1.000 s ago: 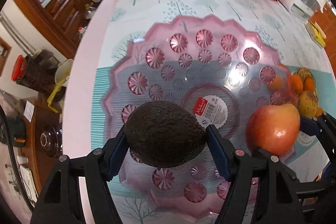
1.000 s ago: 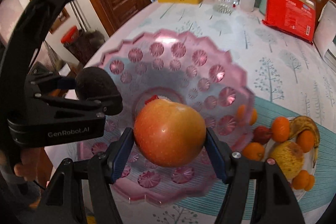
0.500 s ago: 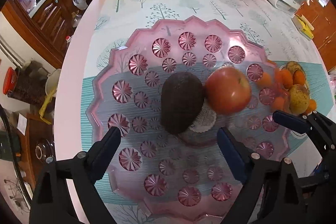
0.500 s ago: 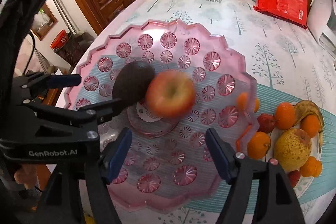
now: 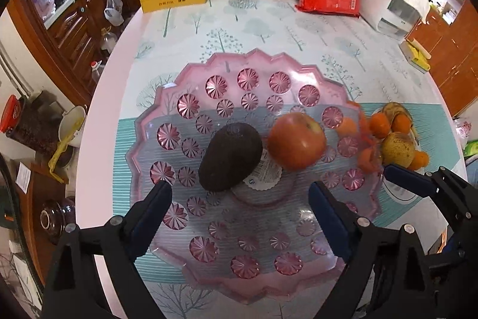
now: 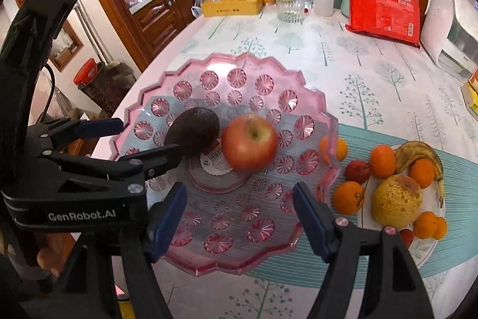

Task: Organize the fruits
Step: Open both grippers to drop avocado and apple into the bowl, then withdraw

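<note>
Left gripper (image 5: pixel 239 199) is standing wide open with nothing between its blue pads, hovering above the near part of the pink glass dish (image 5: pixel 167 97). A second ago it was clamping the avocado (image 5: pixel 230 156); its jaws have just been opening and the fruit is now lying in the dish centre, partly over the round label. Touching or just beside it on the right, the apple (image 5: pixel 295 141) is sitting in the dish too, slightly blurred, so it may be settling. Right gripper (image 6: pixel 239 214) was holding that apple a second ago; its jaws have also just been opening and are now standing moderately wide and empty, with the dish below them. Both grippers are pulling up and back from the dish. Meaning: two fruits delivered, both hands free. Farther right, the white plate (image 6: pixel 430 247) is carrying the remaining fruit: oranges (image 6: pixel 348 196), a pear (image 6: pixel 397 199), a browned banana (image 6: pixel 418 151). Likely next is fetching from there.
</note>
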`<state>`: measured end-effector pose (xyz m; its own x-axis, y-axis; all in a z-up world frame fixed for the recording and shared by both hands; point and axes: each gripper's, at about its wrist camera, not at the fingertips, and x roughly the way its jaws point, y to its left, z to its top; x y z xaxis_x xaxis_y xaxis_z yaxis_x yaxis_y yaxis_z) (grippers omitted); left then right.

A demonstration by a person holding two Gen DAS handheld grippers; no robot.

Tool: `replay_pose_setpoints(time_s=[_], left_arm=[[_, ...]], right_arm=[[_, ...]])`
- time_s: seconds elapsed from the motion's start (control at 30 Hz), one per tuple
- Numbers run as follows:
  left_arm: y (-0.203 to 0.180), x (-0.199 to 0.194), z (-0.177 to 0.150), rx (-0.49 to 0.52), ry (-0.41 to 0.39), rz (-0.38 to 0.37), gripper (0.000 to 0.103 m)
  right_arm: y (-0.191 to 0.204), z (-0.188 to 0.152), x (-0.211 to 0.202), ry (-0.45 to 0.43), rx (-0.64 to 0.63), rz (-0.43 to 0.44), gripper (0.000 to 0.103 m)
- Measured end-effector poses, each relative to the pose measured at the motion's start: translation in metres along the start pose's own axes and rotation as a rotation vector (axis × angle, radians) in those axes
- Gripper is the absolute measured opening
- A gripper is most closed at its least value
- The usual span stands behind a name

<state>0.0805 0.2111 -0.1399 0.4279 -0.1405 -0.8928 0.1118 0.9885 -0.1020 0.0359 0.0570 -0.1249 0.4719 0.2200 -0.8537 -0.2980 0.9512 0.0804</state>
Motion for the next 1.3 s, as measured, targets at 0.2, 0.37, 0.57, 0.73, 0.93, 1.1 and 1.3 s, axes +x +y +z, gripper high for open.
replay_pose_setpoints(time_s=[0.2,0.37,0.57,0.73,0.93,1.1,1.3], left_arm=[[-0.009,-0.020,-0.001,0.032,-0.077,0.007,0.092],[-0.015,-0.036,-0.001,0.054,-0.130,0.002,0.092],[-0.027,-0.052,0.001,0.105,-0.132,-0.026,0.092],[-0.037,-0.063,0.007,0.118,-0.133,-0.042,0.092],[-0.053,-0.072,0.013,0.122,-0.130,-0.078,0.092],[-0.078,-0.077,0.020,0.141,-0.125,-0.101,0.092],[-0.115,-0.088,0.031,0.153,-0.143,-0.108,0.092]], right_arm=[[0.000,-0.004,-0.015,-0.058,0.003,-0.033,0.074],[-0.002,-0.005,-0.026,-0.097,0.008,-0.037,0.074],[-0.004,-0.008,-0.037,-0.109,0.014,-0.009,0.074],[-0.014,-0.011,-0.046,-0.113,0.044,-0.010,0.074],[-0.039,-0.016,-0.063,-0.124,0.125,-0.032,0.074],[-0.063,-0.020,-0.082,-0.148,0.174,-0.070,0.074],[-0.105,-0.026,-0.119,-0.224,0.236,-0.065,0.074]])
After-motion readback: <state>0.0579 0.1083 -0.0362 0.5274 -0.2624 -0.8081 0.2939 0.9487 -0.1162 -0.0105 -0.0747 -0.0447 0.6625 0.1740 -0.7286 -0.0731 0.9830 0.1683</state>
